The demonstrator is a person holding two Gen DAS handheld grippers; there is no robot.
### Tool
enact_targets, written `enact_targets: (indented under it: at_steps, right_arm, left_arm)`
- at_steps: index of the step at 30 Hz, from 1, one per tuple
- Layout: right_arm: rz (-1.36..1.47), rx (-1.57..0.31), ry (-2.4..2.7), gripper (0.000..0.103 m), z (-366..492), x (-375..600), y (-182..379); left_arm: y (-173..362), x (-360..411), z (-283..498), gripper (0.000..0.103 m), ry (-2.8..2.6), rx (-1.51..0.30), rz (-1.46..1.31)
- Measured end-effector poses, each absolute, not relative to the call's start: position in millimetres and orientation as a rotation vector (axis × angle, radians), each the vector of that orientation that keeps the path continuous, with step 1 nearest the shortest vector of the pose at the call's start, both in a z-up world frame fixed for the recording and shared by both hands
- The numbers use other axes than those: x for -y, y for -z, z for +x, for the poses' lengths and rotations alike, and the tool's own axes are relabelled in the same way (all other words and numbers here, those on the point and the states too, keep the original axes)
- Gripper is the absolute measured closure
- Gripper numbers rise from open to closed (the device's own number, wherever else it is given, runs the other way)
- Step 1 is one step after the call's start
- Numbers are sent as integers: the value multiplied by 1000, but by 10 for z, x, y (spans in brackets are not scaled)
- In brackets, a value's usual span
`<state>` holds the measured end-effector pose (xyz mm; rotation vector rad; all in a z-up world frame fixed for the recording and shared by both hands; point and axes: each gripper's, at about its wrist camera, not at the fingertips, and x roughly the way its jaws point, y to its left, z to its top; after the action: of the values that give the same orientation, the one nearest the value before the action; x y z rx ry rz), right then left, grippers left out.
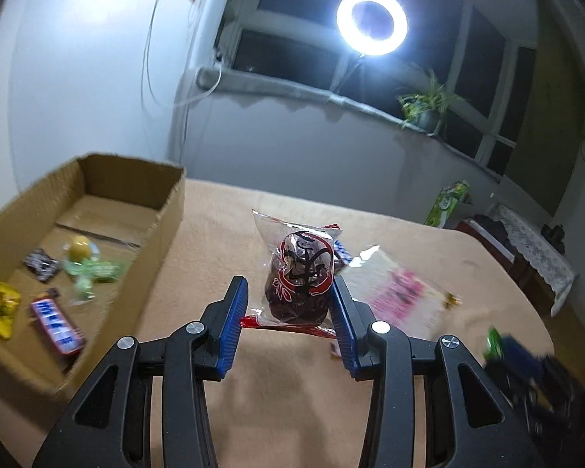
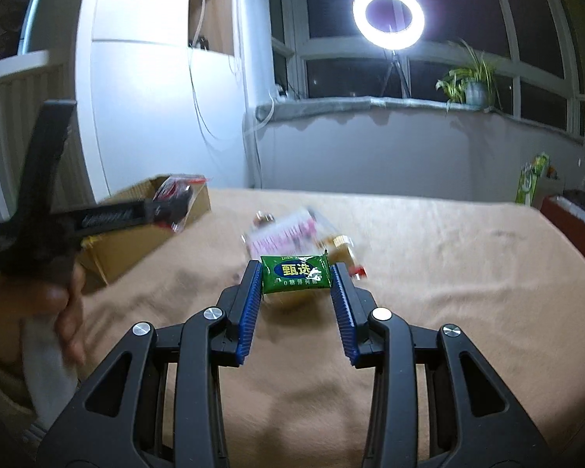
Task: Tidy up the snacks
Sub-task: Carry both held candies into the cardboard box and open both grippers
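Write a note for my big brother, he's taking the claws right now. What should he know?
Left claw: shut on the red date pack, held up off the table, near the box.
Right claw: shut on the green candy, above the table.
Done: the box already holds a yellow candy, a blue bar, a dark candy and green-wrapped sweets.
Left: drop both held snacks into the box, then fetch the pink pack and the small bits beside it, too blurred to name, from the tan cloth.
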<state>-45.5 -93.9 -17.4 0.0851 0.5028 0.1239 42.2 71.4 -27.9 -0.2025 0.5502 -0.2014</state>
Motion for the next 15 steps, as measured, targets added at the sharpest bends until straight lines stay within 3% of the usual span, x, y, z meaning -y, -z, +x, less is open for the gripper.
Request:
enact_targets:
  at_steps: [15]
  right_arm:
    - [-10,-412,-223,66,-175,138,-335]
  left_arm:
    - [-253,-1138,-245,62,122,-387,-120]
